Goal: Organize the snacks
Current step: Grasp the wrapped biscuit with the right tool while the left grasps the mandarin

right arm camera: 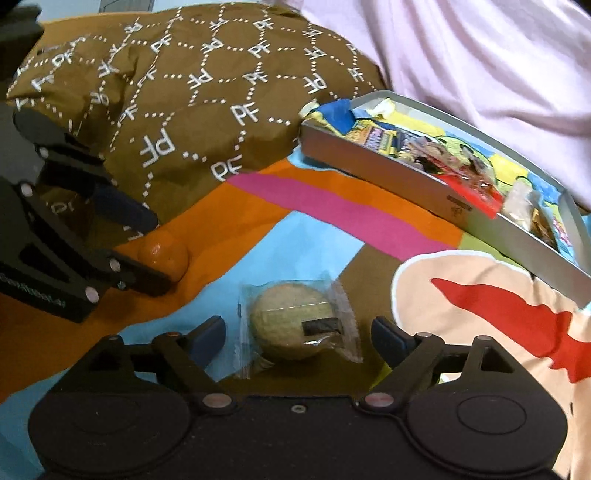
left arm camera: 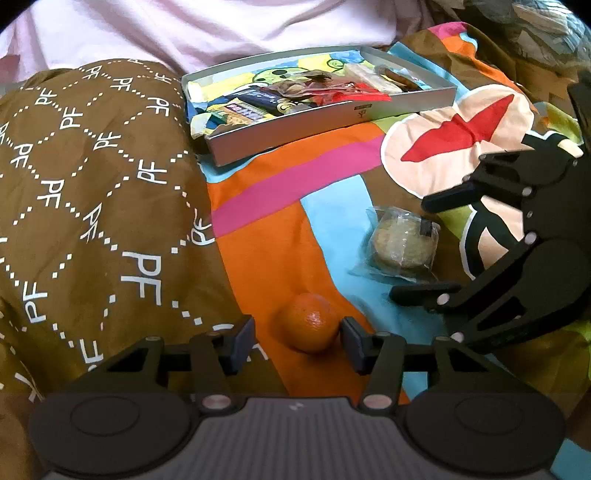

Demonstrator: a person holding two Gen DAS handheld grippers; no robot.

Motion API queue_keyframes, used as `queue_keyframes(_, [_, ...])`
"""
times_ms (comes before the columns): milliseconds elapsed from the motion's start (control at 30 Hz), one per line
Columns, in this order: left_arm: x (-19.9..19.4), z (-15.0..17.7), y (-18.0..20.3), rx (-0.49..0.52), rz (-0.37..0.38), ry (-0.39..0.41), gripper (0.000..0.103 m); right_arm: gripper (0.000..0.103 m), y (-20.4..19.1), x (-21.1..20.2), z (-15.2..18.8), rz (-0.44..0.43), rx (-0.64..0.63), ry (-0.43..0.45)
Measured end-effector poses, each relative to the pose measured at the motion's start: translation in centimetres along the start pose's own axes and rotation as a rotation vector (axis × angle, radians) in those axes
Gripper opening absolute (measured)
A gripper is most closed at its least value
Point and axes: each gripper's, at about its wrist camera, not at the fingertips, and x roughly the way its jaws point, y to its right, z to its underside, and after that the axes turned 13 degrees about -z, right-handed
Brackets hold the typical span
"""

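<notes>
A small orange (left arm camera: 308,326) lies on the colourful bedsheet between the fingers of my left gripper (left arm camera: 299,341), which is open; the right pad (left arm camera: 352,341) touches or nearly touches the fruit, and the left pad stands apart from it. A round cookie in a clear wrapper (right arm camera: 295,325) lies between the spread fingers of my right gripper (right arm camera: 299,338), also open. Each view shows the other tool: the right gripper (left arm camera: 424,247) straddles the cookie (left arm camera: 400,245), and the left gripper (right arm camera: 147,245) straddles the orange (right arm camera: 164,254). A shallow grey box (left arm camera: 295,129) (right arm camera: 388,177) farther back holds several snack packets.
A brown pillow with a white "PF" pattern (left arm camera: 92,184) (right arm camera: 184,92) bulges up just left of the orange. Pale pink fabric (left arm camera: 221,29) lies behind the box. The bedsheet (left arm camera: 295,184) between the snacks and the box is soft and wrinkled.
</notes>
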Motion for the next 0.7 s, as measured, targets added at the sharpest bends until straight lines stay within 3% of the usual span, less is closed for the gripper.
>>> queue_keyframes(100, [0.0, 0.0, -0.1, -0.013, 0.004, -0.002, 0.053, 0.077, 0.0, 0.0, 0.0, -0.002, 0.01, 0.007])
queue_keyframes(267, [0.2, 0.1, 0.2, -0.021, 0.013, -0.01, 0.039, 0.061, -0.3, 0.2, 0.0, -0.01, 0.021, -0.003])
queue_keyframes(700, [0.3, 0.2, -0.1, -0.056, 0.013, -0.002, 0.037, 0.054, -2.1, 0.4, 0.3, 0.063, -0.055, -0.006])
